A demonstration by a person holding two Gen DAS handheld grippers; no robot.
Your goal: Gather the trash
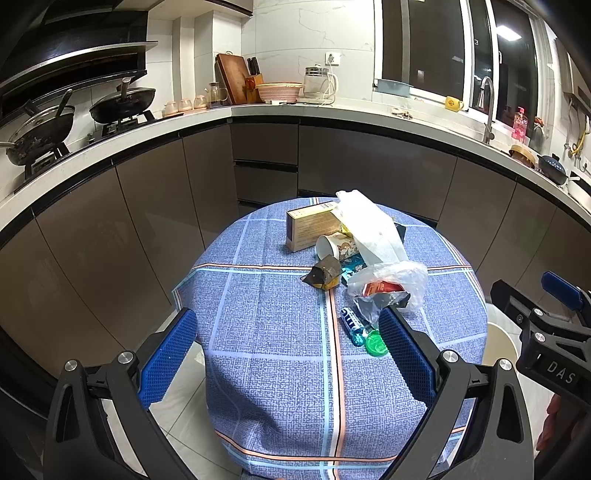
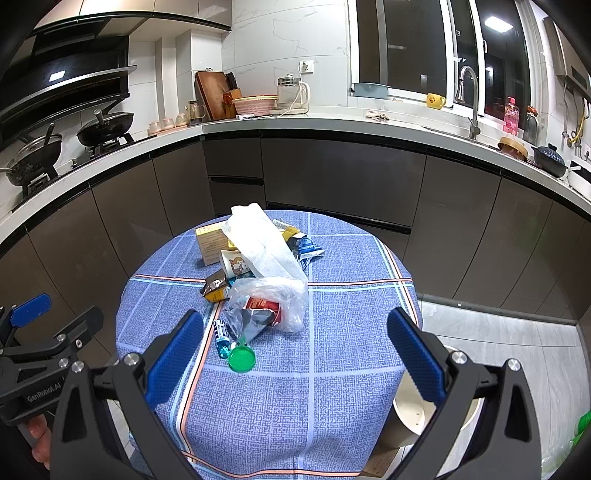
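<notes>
nothing is picked up yet: the left claw (image 1: 288, 354) and right claw (image 2: 295, 354) hang wide open and empty before the surface (image 2: 332, 387). the trash pile (image 2: 258, 280) sits mid-cloth; next, a claw must close on the green lid (image 2: 242, 357).

A white countertop (image 1: 332, 112) runs along two walls above grey-brown cabinets (image 1: 369, 162). On the left, dark pans (image 1: 122, 101) sit on a gas hob under a black range hood (image 1: 74, 48). White marble-look tiles (image 1: 306, 33) cover the wall. Dark windows (image 1: 424, 44) reflect a ceiling light above a faucet (image 1: 487, 107). The floor is pale tile (image 2: 498, 339).
</notes>
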